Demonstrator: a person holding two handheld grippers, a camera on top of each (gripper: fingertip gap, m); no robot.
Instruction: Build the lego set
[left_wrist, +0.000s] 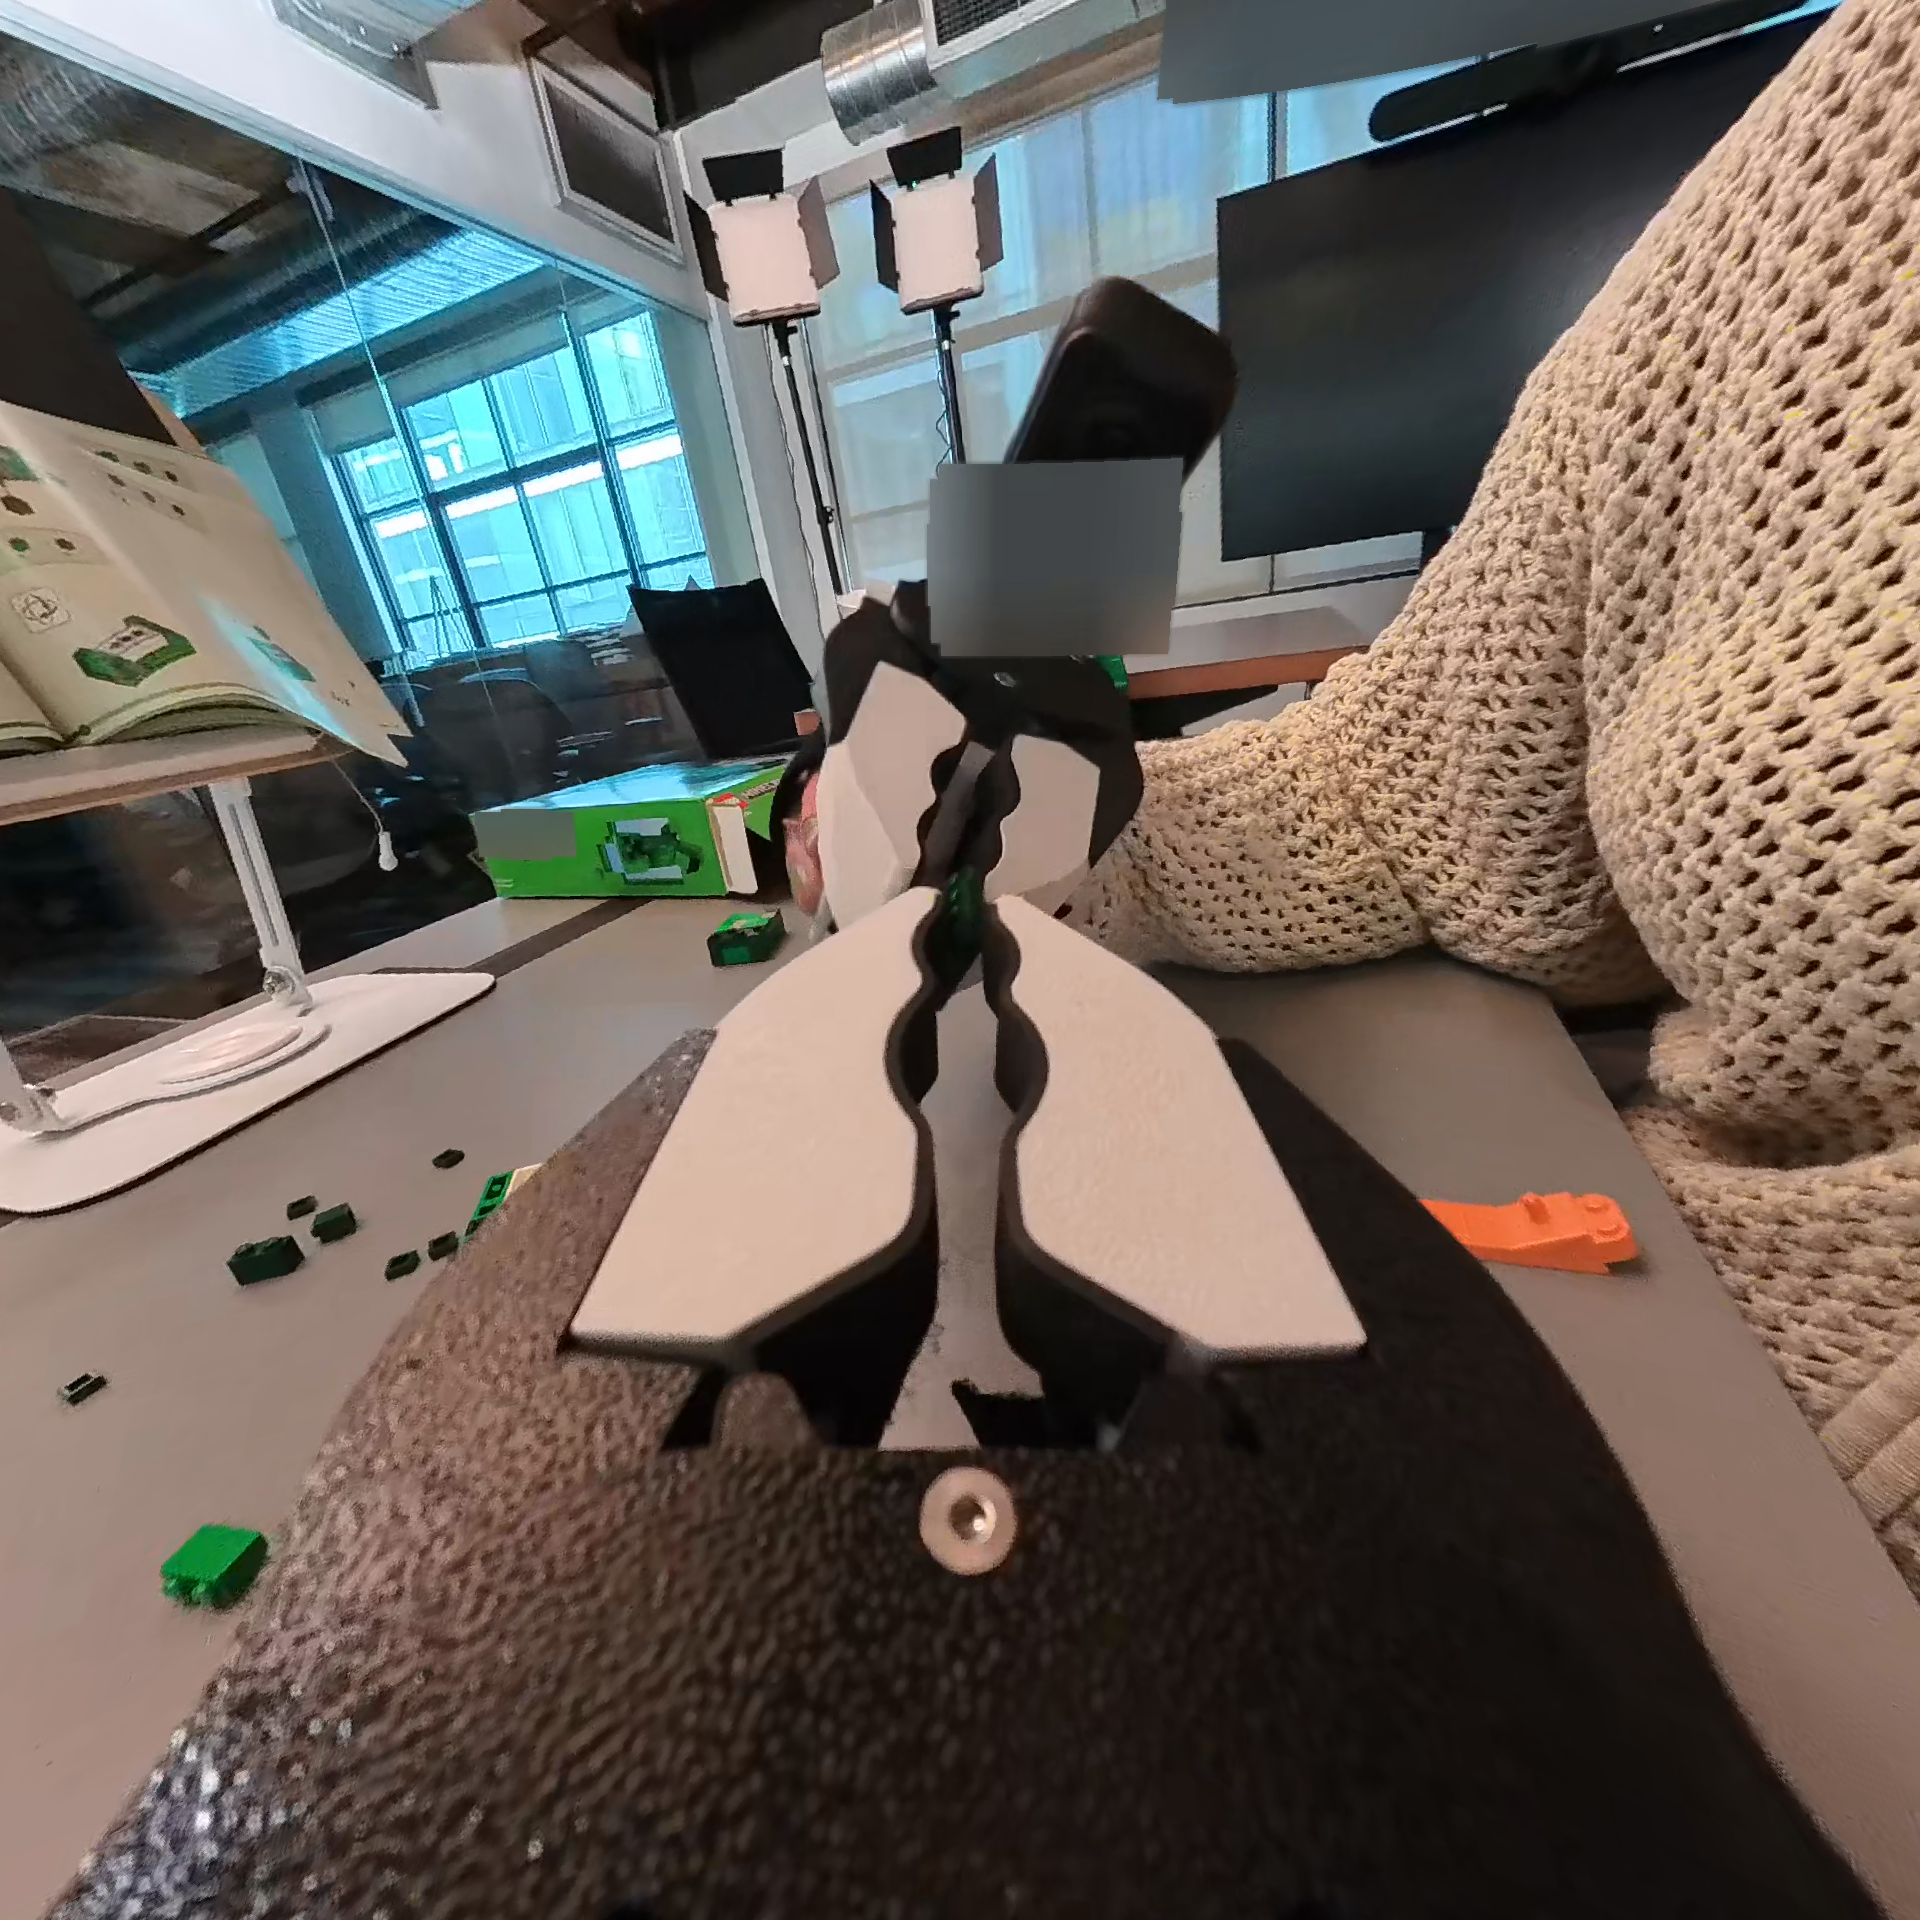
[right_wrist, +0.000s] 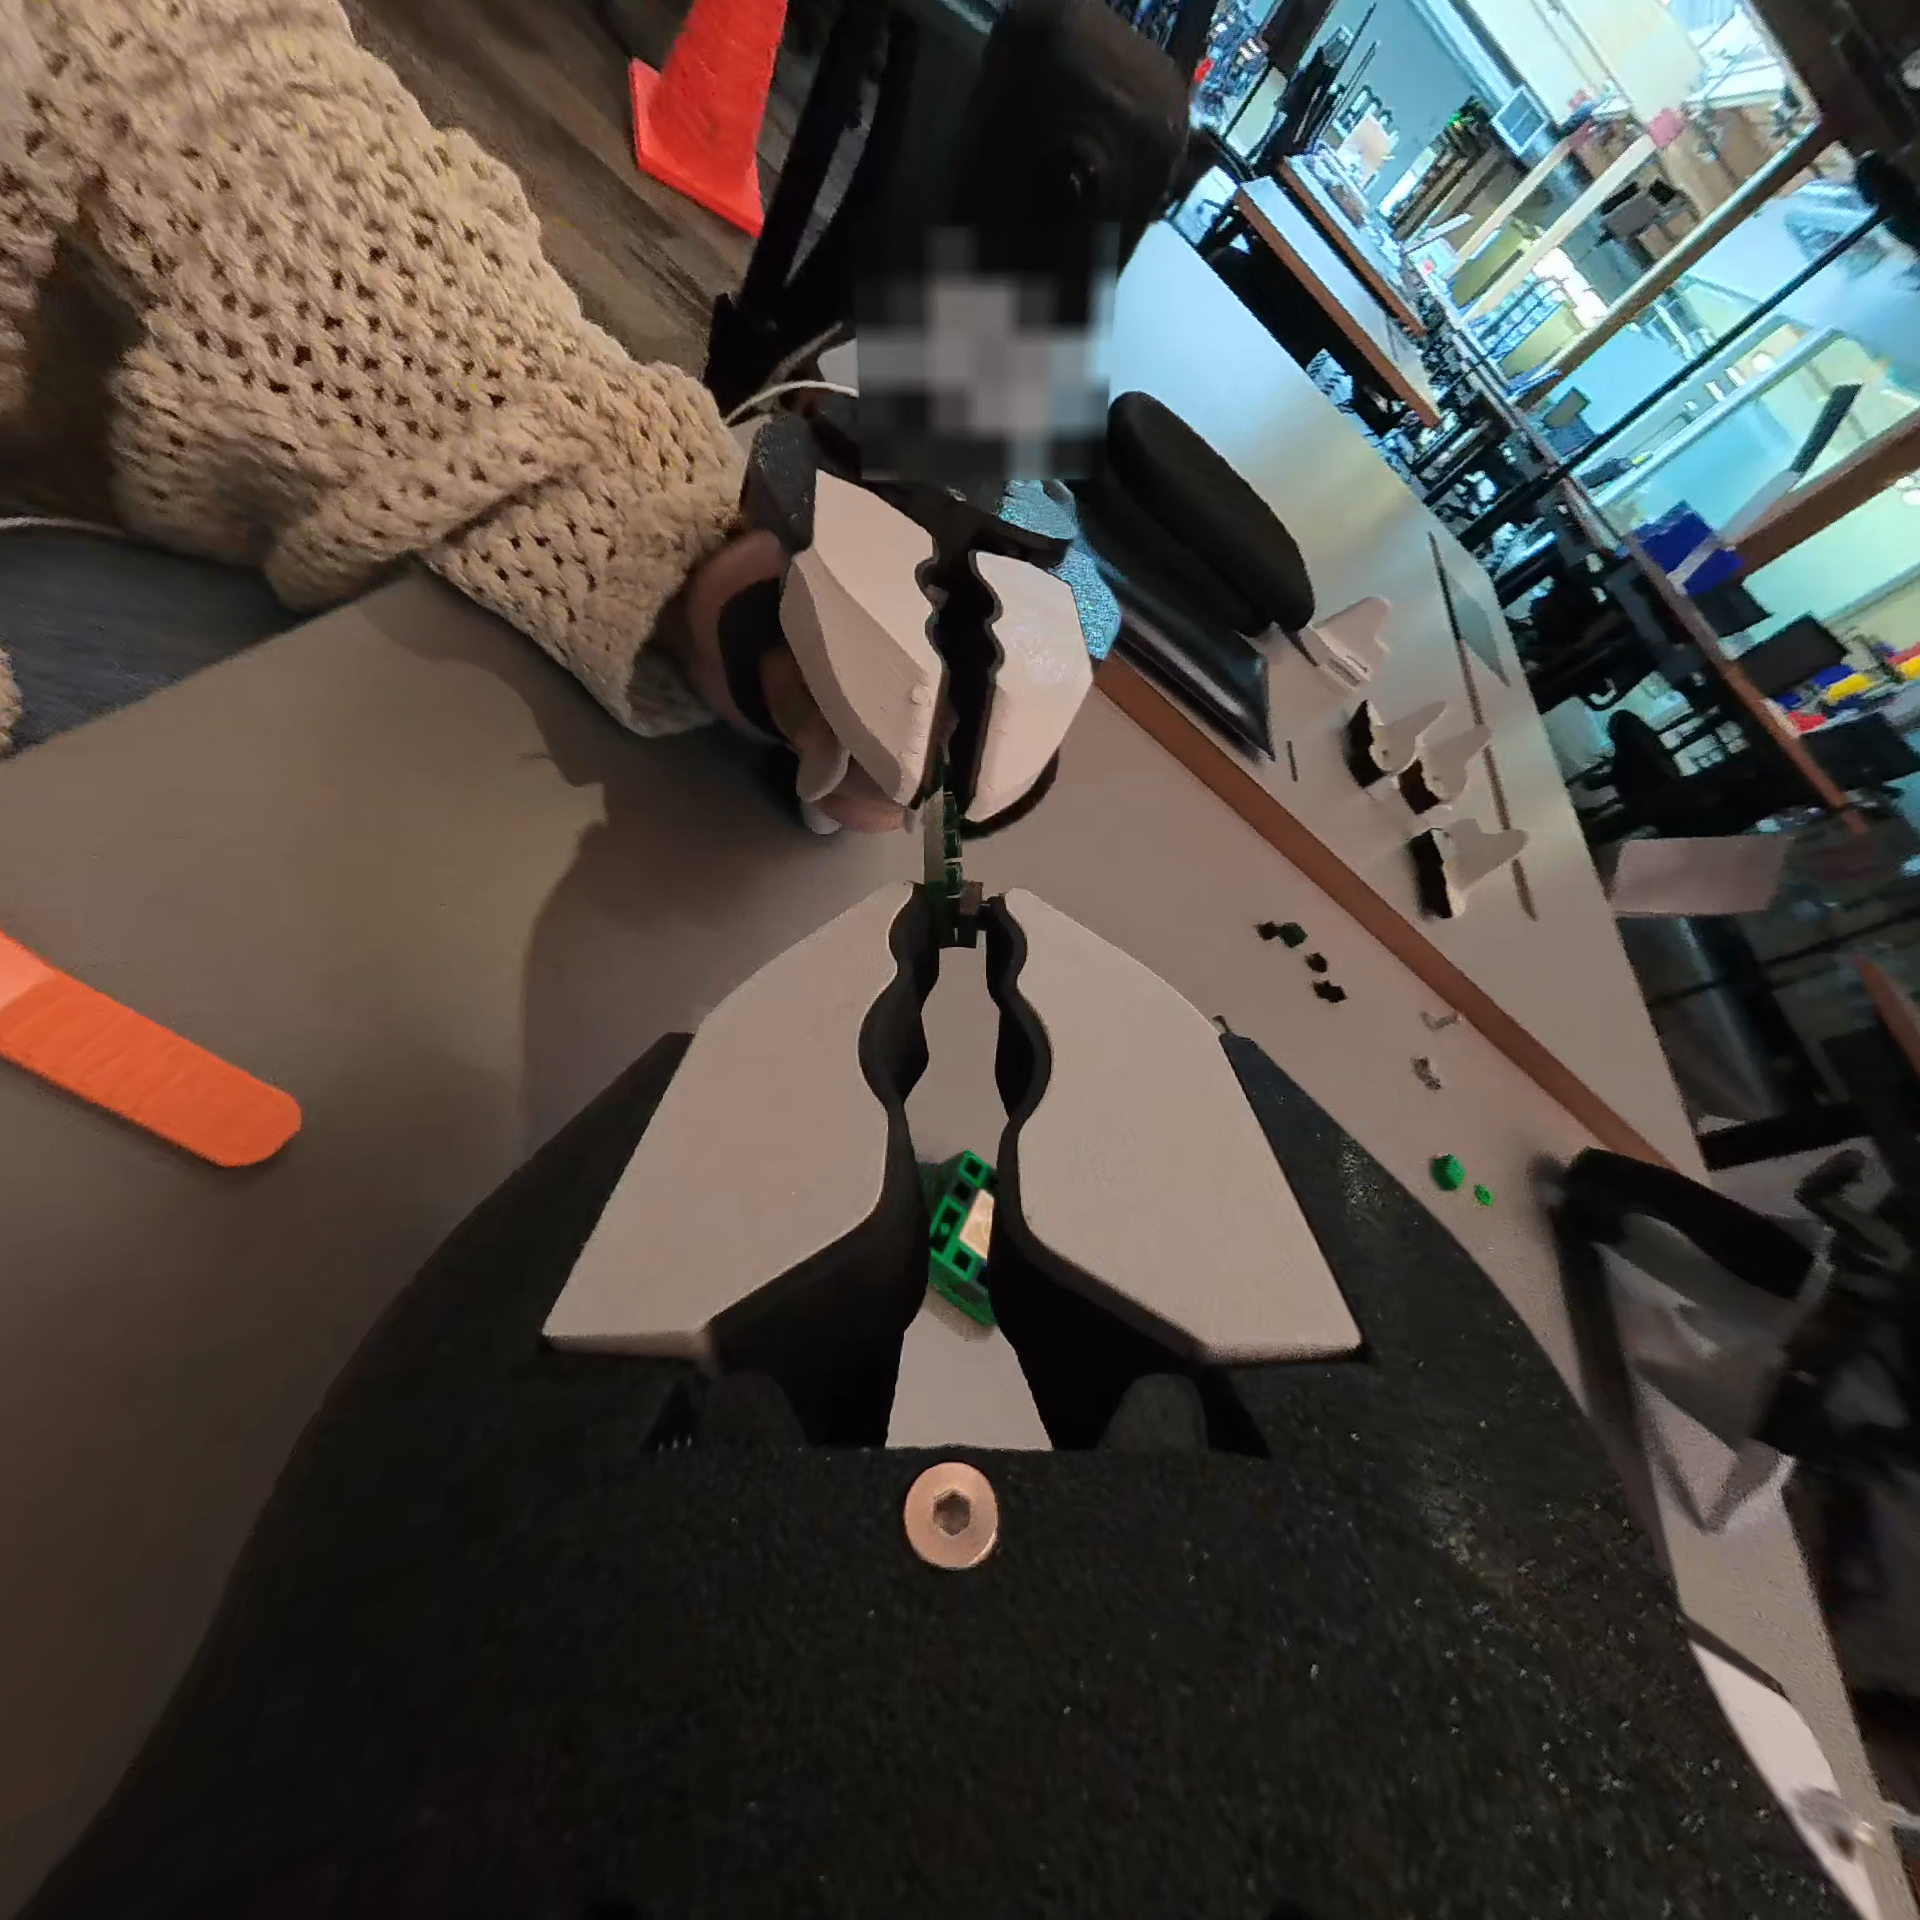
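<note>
A thin green lego plate (right_wrist: 945, 847) with small pieces on it hangs in the air between my two grippers, which meet tip to tip above the grey table (right_wrist: 416, 831). My left gripper (left_wrist: 961, 920) is shut on one end of it; the plate shows as a green sliver (left_wrist: 966, 896) at its tips. My right gripper (right_wrist: 951, 914) is shut on the other end. Each gripper also shows in the other's view: the right one (left_wrist: 958, 852) and the left one (right_wrist: 948, 790).
A green block assembly (right_wrist: 961, 1236) lies under my right gripper. Loose dark green pieces (left_wrist: 270, 1257), a bright green brick (left_wrist: 213, 1564) and a small assembly (left_wrist: 743, 935) lie at the left. An orange separator (left_wrist: 1527, 1231), a green box (left_wrist: 623, 842) and a booklet stand (left_wrist: 125, 582) are nearby. A knit sleeve (left_wrist: 1558, 727) reaches across. Only a small space, under 4 cm, lies between the two pairs of fingers.
</note>
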